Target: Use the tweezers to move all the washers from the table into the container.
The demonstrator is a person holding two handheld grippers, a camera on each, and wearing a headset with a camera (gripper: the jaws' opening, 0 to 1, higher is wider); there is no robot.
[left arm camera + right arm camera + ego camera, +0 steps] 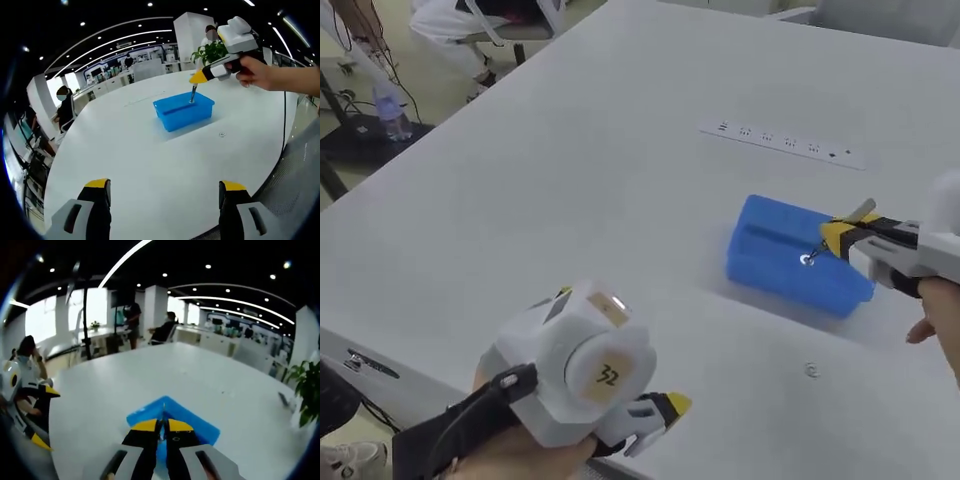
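The right gripper (pixel 840 237), at the right edge of the head view, has its jaws closed on the tweezers (pixel 818 250). The tweezer tips point down into the blue container (pixel 788 285) in the right middle of the frame. A small bright spot sits at the tips, and I cannot tell if it is a washer or only a reflection. One washer (pixel 811 371) lies on the white table (pixel 620 200) in the lower right of the frame, near the container but apart from it. The left gripper (pixel 165 184) has its jaws wide apart and holds nothing. In the head view it is at the bottom left, well apart from the work.

The washer looks like a thin, flat metal ring. It is probably very light, stiff and not fragile, but slippery on the smooth table. I think the best hold is across the rim, with one tip through the hole and one outside, because a pinch on the outer edges may let it slide or flip away.
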